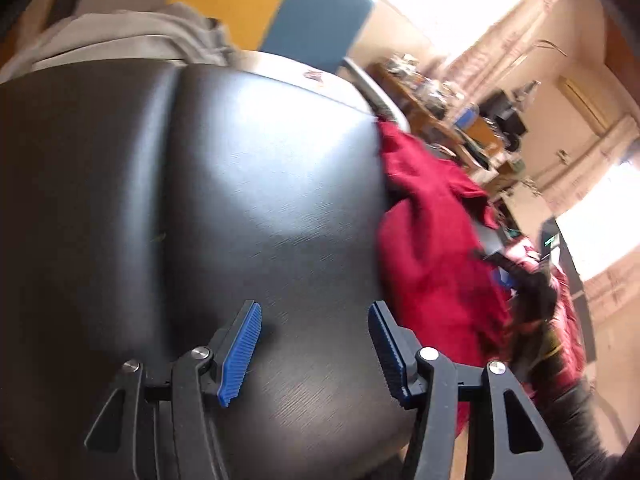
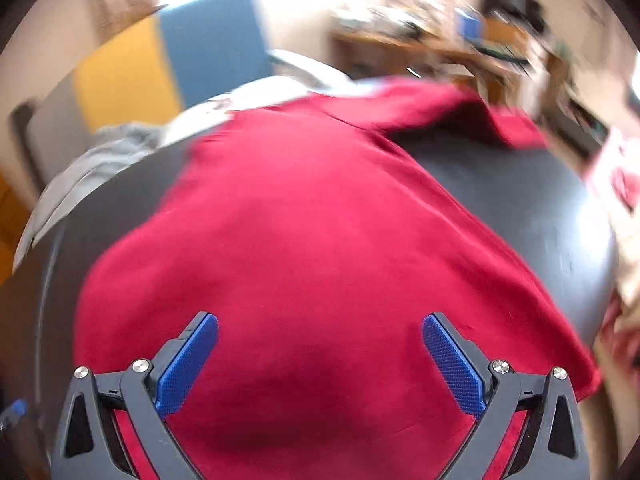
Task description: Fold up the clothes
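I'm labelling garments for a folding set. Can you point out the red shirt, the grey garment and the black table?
red shirt (image 2: 320, 240): right wrist view, middle of the cloth.
grey garment (image 1: 120, 38): left wrist view, its folds.
black table (image 1: 240, 200): left wrist view, bare top.

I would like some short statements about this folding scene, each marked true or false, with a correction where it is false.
1. The red garment lies spread on a dark table. True.
2. The left gripper is clamped on the red garment. False: its jaws stand open above the bare table, with nothing between them.
3. A grey garment lies at the far edge of the table. True.
4. The right gripper is shut. False: its jaws stand open over the red cloth.
5. The red garment is already folded into a small neat square. False: it lies loosely spread, with a sleeve out to the far side.
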A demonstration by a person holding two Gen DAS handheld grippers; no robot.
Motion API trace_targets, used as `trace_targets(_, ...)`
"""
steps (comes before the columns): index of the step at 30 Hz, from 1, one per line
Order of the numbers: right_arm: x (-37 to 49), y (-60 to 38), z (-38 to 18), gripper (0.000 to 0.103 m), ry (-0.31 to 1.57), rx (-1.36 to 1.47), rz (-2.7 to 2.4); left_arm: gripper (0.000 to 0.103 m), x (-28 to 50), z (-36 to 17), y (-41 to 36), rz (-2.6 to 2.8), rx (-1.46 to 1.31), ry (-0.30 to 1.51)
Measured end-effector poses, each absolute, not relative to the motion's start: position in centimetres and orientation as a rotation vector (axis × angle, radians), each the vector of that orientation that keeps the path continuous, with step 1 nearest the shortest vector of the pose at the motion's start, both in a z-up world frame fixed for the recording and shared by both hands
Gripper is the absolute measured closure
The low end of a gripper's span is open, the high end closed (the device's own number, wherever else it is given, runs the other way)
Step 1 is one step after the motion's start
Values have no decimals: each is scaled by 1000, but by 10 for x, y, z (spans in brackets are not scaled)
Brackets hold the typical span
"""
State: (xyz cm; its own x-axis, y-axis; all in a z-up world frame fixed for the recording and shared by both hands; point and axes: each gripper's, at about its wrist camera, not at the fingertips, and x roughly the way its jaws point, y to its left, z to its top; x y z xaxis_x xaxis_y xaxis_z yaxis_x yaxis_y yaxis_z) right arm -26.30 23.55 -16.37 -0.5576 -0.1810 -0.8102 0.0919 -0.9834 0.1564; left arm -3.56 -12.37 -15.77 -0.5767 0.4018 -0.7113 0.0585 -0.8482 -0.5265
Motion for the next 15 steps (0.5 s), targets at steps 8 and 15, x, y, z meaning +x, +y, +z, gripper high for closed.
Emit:
trace_targets(8,-258,242,-198,0,-192,1222,-2677,46,-134,-169,-66,2416,-1356,-646)
trace_targets(15,-248,258,-199,0,-313,1140,-2649,46,-178,-193,-41,2269,-1385,-795)
